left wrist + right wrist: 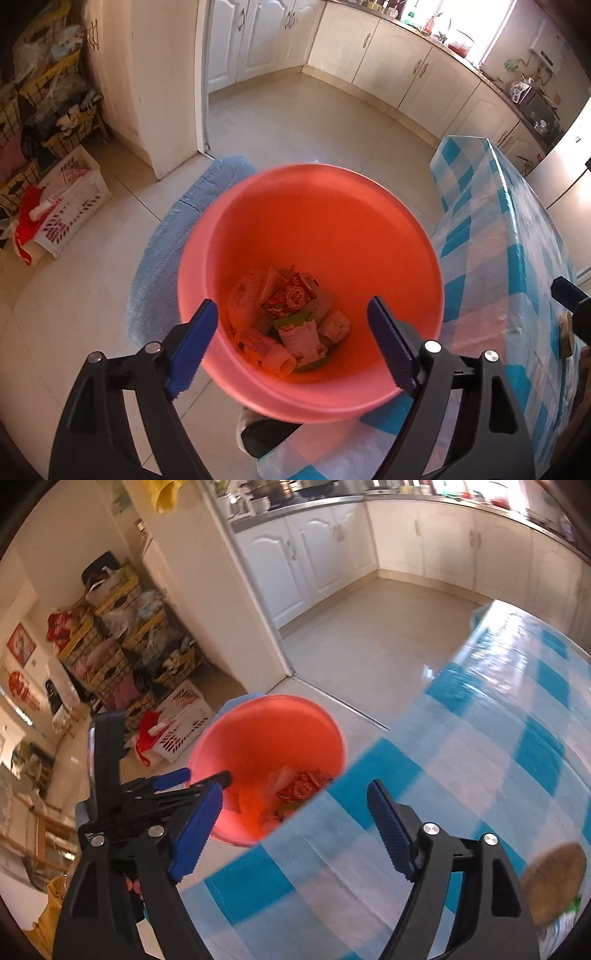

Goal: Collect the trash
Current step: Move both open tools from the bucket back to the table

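The red plastic bin (310, 229) looks smooth and matt, holding crumpled printed wrappers (291, 314). Beside the bin, the checked tablecloth (461, 760) is glossy plastic, and the floor tiles (314, 122) shine.

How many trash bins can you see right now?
1: the red bin stands on the floor beside the checkered table, wrappers in its bottom, left gripper open above it. Others may be out of view.

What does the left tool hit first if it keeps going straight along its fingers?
Probably the trash pile at the bottom of the red bucket. The left tool is open with nothing between its fingers, aimed down into the bucket's mouth. Depth is unclear, so the inner wall could come first.
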Available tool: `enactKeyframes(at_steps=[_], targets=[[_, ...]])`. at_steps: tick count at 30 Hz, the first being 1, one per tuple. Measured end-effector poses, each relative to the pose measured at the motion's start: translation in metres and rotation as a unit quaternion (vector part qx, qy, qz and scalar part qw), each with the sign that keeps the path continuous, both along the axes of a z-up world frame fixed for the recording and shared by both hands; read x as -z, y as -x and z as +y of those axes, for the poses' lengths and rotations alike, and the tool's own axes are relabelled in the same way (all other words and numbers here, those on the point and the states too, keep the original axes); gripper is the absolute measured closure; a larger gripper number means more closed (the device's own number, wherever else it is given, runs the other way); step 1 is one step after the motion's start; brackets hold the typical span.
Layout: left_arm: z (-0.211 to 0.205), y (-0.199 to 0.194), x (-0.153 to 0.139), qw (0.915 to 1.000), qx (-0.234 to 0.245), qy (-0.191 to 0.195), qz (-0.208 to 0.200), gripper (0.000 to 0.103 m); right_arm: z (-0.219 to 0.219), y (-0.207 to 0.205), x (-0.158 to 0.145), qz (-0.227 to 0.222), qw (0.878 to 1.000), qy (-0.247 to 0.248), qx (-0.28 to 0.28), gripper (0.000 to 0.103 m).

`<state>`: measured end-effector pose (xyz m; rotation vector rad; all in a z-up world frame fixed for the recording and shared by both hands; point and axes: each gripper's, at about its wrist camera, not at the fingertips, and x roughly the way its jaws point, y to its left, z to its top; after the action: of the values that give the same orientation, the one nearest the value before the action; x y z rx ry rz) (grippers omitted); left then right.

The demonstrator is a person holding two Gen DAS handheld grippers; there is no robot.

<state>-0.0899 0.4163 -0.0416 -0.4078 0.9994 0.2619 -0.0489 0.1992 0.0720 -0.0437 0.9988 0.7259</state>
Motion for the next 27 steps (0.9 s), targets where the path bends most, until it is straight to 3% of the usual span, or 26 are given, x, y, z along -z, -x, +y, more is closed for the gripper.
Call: enactKeyframes(at_steps=[12, 25, 27], targets=[[-0.040, 0.024, -0.033, 0.9985, 0.038, -0.026, -0.030, 0.017, -0.062, 0.036, -0.010, -0.026, 0.997, -0.010, 0.072, 0.023], [-0.082, 0.038, -0.063, 0.9953, 0.077, -0.030, -0.052, 0.016, -0.115, 0.069, -0.012, -0.036, 0.994, -0.020, 0.105, 0.023], [-0.089, 0.041, -0.067, 0.9945, 0.084, -0.029, -0.054, 0.016, -0.125, 0.073, -0.012, -0.036, 0.992, -0.022, 0.117, 0.015]])
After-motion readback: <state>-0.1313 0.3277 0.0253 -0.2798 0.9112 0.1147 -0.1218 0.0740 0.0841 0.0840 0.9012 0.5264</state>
